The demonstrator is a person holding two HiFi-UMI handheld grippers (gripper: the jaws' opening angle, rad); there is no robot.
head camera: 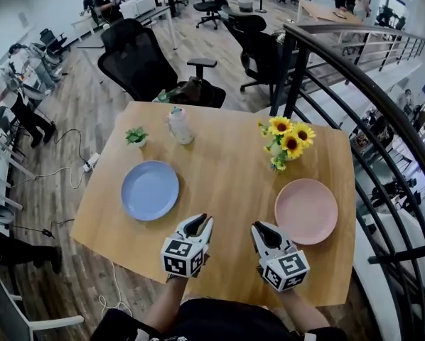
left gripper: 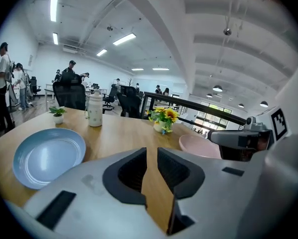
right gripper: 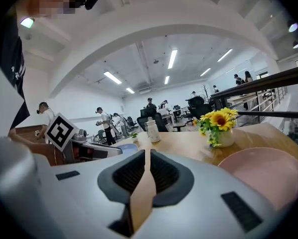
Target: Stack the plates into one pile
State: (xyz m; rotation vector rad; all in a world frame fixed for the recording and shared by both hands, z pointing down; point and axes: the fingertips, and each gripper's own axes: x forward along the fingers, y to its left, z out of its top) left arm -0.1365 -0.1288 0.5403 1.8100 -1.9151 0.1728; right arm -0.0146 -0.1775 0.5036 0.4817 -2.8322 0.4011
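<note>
Two empty grippers are shown: left gripper (head camera: 202, 223) slightly parted, right gripper (head camera: 259, 228) closed. Blue plate (head camera: 150, 190) and pink plate (head camera: 306, 211) are set well apart.

We see a pale blue plate (head camera: 149, 190) and a soft pink plate (head camera: 306, 211) on a light-brown, wood-grained table (head camera: 227, 172). The sunflowers (head camera: 289, 138) are yellow with dark centres and green leaves, the small plant (head camera: 136, 135) is green in a white pot, and the bottle (head camera: 179, 126) is whitish. The left gripper (head camera: 202, 220) and right gripper (head camera: 262, 228) are grey with black jaw pads, and their cubes carry black-and-white square markers.
</note>
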